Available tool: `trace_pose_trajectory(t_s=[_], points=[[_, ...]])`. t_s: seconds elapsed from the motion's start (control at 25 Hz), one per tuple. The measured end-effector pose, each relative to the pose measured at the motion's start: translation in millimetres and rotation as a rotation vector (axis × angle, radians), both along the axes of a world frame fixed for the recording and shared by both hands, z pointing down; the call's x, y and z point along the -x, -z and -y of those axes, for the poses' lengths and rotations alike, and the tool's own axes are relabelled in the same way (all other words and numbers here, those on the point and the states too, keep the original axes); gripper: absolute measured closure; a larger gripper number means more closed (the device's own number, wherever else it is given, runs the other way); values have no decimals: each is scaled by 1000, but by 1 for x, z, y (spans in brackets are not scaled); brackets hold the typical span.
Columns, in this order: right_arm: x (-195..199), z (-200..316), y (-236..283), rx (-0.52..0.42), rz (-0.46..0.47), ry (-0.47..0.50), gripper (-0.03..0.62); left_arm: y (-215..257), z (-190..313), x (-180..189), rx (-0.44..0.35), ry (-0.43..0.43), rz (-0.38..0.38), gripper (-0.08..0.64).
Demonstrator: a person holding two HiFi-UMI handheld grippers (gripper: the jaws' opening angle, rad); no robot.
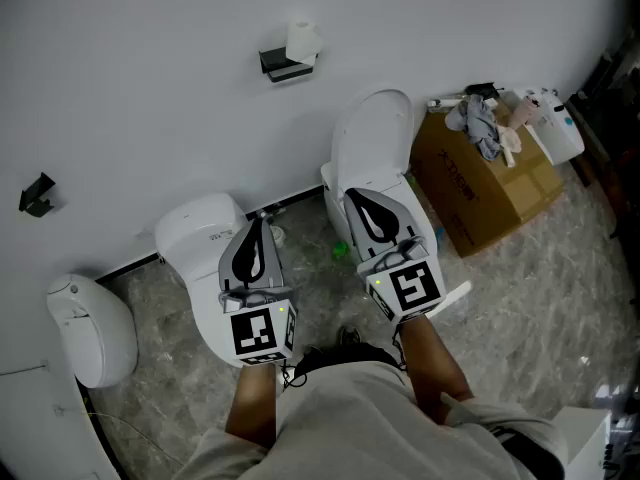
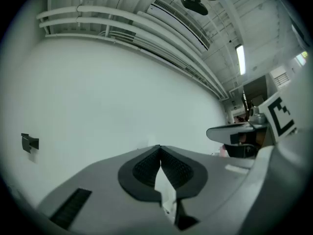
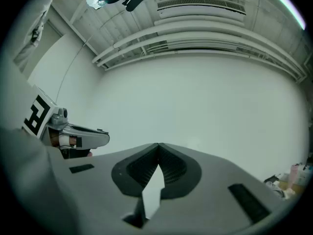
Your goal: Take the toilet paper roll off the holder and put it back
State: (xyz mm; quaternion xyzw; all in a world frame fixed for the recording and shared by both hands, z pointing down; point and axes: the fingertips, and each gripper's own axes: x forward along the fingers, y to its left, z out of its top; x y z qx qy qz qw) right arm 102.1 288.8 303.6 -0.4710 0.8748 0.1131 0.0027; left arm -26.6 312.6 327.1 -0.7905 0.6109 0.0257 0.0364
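The roll (image 1: 303, 40) sits on its black holder (image 1: 285, 65) on the wall, top centre of the head view, well apart from both grippers. It lies straight up-frame from them, about midway between their two lines. The right gripper (image 1: 353, 196) reaches a little further up-frame than the left gripper (image 1: 262, 218), so neither is clearly nearer.

Both are pressed together at the tips with nothing between them. This is plain in each gripper's own view, left (image 2: 159, 148) and right (image 3: 158, 146).

The roll seems to stand on end, axis upright, but it is too small to be sure, and how the holder carries it is unclear. Neither gripper view shows the roll at all, only bare wall.
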Motion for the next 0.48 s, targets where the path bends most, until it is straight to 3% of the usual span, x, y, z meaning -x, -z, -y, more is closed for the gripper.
trace_pose_trajectory(t_s=[0.48], points=[[14, 15, -15, 21, -20, -49, 588, -24, 17, 25, 23, -23, -67, 550]])
